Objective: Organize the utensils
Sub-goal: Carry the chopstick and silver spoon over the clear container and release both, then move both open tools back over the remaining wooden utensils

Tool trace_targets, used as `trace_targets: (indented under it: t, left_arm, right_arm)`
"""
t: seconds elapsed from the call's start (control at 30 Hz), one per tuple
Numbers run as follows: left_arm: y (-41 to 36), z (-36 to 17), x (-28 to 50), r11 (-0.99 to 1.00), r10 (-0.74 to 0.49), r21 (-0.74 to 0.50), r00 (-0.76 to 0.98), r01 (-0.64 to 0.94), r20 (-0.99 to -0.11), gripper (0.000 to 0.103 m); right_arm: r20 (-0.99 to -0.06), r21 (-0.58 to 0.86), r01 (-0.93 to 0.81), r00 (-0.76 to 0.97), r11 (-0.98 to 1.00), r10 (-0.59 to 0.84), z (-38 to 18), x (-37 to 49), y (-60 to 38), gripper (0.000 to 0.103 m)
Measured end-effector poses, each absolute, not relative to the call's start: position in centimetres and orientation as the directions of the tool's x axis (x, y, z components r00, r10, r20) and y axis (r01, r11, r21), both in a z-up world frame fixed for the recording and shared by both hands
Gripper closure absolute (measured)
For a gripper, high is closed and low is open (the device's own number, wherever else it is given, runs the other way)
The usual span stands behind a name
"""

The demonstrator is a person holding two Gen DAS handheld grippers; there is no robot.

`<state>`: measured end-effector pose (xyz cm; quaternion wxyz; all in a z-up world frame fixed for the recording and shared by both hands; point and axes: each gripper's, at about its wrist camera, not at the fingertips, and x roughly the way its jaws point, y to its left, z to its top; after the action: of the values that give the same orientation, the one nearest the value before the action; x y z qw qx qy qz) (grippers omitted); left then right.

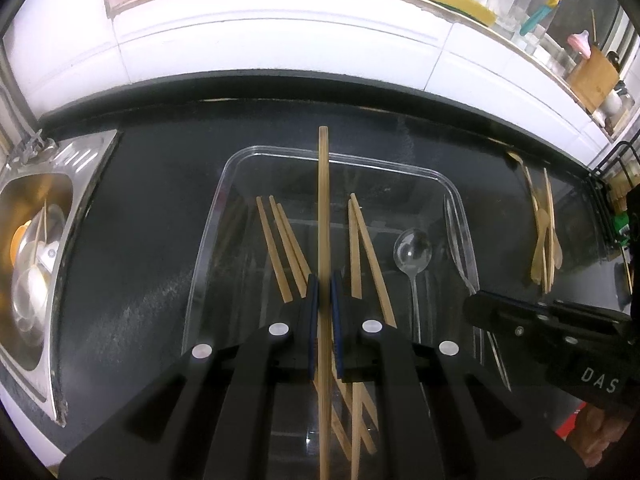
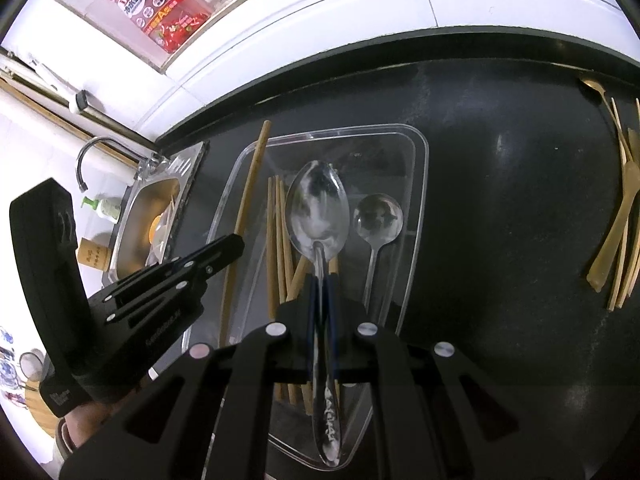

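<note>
Above a clear tray (image 1: 224, 184) on the dark tabletop (image 1: 140, 240), the left claw (image 1: 324, 292) clamps one chopstick (image 1: 323, 200) while the right claw (image 2: 320, 280) pinches a large metal spoon (image 2: 318, 208); more chopsticks (image 1: 280, 240) lie inside.

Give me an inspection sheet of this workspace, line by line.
Surface: dark counter, bare around the tray.
Job's things: clear tray holds several chopsticks and a small spoon; wooden utensils lie loose on the counter, apart from the tray.
Clutter: dishes in the sink.
Grippers: left gripper shut on a long chopstick over the tray; right gripper shut on a large spoon over the tray.
Cables: nothing seen.
Surroundings: white tiled wall, sponge on the shelf, soap bottle by the sink.
</note>
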<state>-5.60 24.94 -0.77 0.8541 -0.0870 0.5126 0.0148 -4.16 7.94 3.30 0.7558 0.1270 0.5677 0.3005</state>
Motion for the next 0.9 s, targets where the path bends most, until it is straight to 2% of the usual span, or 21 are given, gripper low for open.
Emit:
trace_targets:
  t: [0.1, 0.13, 0.17, 0.2, 0.23, 0.33, 0.4, 0.6, 0.9]
  left_arm:
    - [25.3, -1.1, -5.2, 0.984, -0.051, -0.123, 0.46, -0.128, -0.886, 0.095]
    - [25.6, -1.1, -4.9, 0.984, -0.045, -0.119, 0.451, -0.136, -0.891, 0.078]
    - [25.9, -1.1, -4.8, 0.981, -0.031, -0.111, 0.443, -0.157, -0.896, 0.033]
    - [26.3, -0.8, -4.7, 0.978, -0.023, -0.113, 0.452, -0.175, -0.892, 0.013]
    - [26.9, -0.1, -4.7, 0.974, -0.017, -0.124, 0.484, -0.191, -0.875, 0.006]
    - [27.3, 1.1, -4.5, 0.972, 0.011, -0.111, 0.51, -0.207, -0.86, 0.006]
    - [27.1, 1.5, -4.3, 0.975, 0.038, -0.081, 0.515, -0.208, -0.857, 0.006]
    - [24.6, 2.0, -3.5, 0.984, 0.084, -0.008, 0.509, -0.175, -0.857, 0.006]
    - [16.2, 1.4, -0.3, 1.0, -0.016, -0.014, 0.489, 0.008, -0.872, 0.006]
  right_arm:
    - [-0.803, 0.495, -0.367, 0.154, 0.788, 0.576, 3.1, -4.9, 9.1, 0.096]
    - [-0.806, 0.484, -0.38, 0.157, 0.788, 0.571, 3.1, -5.3, 9.3, 0.093]
    - [-0.821, 0.445, -0.419, 0.162, 0.792, 0.547, 3.2, -5.7, 9.7, 0.071]
    - [-0.83, 0.411, -0.451, 0.175, 0.792, 0.53, 3.3, -6.1, 10.0, 0.038]
    - [-0.831, 0.388, -0.467, 0.196, 0.794, 0.521, 3.5, -6.4, 10.0, 0.025]
    - [-0.812, 0.348, -0.527, 0.244, 0.776, 0.53, 4.2, -7.3, 10.1, 0.018]
    - [-0.811, 0.335, -0.545, 0.248, 0.768, 0.53, 4.4, -7.5, 10.1, 0.007]
    - [-0.839, 0.297, -0.534, 0.249, 0.792, 0.483, 3.8, -7.2, 8.6, 0.007]
    - [-0.854, 0.286, -0.398, 0.307, 0.872, 0.42, 2.7, -5.6, 1.0, 0.007]
